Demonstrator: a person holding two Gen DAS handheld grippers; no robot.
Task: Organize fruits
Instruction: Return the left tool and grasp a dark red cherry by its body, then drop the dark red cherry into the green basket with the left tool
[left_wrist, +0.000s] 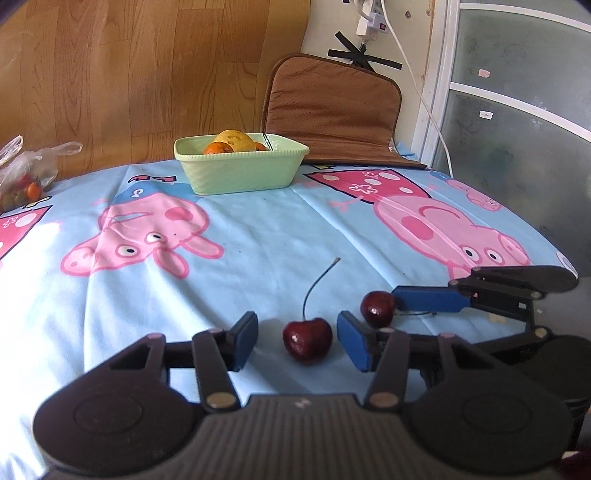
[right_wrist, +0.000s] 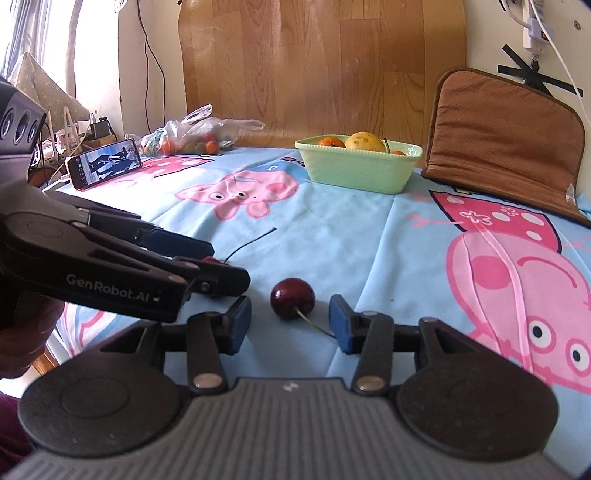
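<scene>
Two dark red cherries lie on the cartoon tablecloth. In the left wrist view my left gripper (left_wrist: 297, 341) is open with one cherry (left_wrist: 307, 340) between its blue pads, stem pointing up and away. The second cherry (left_wrist: 377, 308) lies just right of it, beside my right gripper's blue finger (left_wrist: 428, 298). In the right wrist view my right gripper (right_wrist: 290, 323) is open around that second cherry (right_wrist: 293, 298), stem toward the camera. My left gripper (right_wrist: 192, 258) reaches in from the left, mostly hiding the first cherry (right_wrist: 212, 261). A green basket (left_wrist: 240, 166) (right_wrist: 360, 164) far back holds oranges and a yellow fruit.
A brown cushion (left_wrist: 332, 110) leans on the wall behind the basket. A plastic bag of fruit (right_wrist: 192, 138) and a phone (right_wrist: 105, 162) sit at the table's far left. The table edge (left_wrist: 554, 254) curves off at right. A white cable (left_wrist: 424, 92) hangs down the wall.
</scene>
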